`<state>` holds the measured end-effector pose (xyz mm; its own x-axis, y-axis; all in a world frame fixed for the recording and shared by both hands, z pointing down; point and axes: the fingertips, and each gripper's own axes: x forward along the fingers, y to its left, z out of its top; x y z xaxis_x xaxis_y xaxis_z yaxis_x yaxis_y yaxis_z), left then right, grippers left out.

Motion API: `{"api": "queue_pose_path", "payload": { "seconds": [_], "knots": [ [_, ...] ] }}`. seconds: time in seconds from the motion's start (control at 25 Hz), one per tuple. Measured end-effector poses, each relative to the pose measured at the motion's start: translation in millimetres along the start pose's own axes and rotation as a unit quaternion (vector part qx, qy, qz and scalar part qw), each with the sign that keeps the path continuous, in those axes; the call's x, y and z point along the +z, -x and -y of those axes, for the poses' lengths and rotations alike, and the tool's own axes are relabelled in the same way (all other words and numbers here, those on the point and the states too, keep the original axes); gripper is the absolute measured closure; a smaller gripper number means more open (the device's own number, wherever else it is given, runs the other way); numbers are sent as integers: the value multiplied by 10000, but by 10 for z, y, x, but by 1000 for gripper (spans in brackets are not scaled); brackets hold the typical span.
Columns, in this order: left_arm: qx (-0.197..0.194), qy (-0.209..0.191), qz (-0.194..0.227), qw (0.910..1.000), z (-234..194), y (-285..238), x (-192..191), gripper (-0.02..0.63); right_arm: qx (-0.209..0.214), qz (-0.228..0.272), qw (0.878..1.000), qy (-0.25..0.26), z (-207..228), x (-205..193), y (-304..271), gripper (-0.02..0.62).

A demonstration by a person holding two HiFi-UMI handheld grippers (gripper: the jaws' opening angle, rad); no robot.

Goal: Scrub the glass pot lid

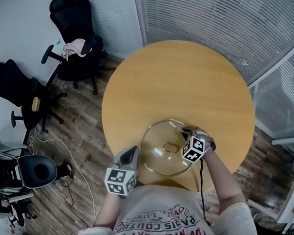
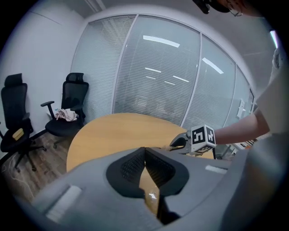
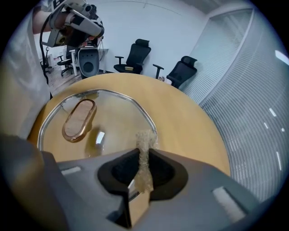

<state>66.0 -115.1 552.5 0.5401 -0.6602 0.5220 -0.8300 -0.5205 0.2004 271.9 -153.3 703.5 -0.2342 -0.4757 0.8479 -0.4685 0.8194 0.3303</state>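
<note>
Glass pot lid flat on wooden table. Right gripper clamps scrub pad at its rim (left gripper pinched closed, beside lid).

1. Far half of the round surface lies bare.
2. Glass pot lid fills the near edge; right gripper, jaws clamped on a scrub pad, covers its right rim.
3. Left gripper sits by its left rim.
4. Office chairs stand left; blinds close the far side.
</note>
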Motion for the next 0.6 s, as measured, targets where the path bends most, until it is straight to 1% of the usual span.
{"api": "queue_pose_path", "payload": {
  "seconds": [0.12, 0.28, 0.44, 0.6],
  "knots": [
    [227, 124, 73, 9996, 92, 104, -4, 598, 102, 67, 9994, 326, 36, -2, -2, 534],
    [406, 185, 88, 9990, 123, 159, -39, 598, 125, 153, 9982, 565, 53, -27, -41, 534],
    [505, 214, 93, 9984, 133, 245, -132, 599, 121, 303, 9973, 650, -37, -41, -12, 534],
    [547, 238, 57, 9982, 123, 215, -167, 599, 141, 309, 9973, 649, -42, -66, 28, 534]
  ]
}}
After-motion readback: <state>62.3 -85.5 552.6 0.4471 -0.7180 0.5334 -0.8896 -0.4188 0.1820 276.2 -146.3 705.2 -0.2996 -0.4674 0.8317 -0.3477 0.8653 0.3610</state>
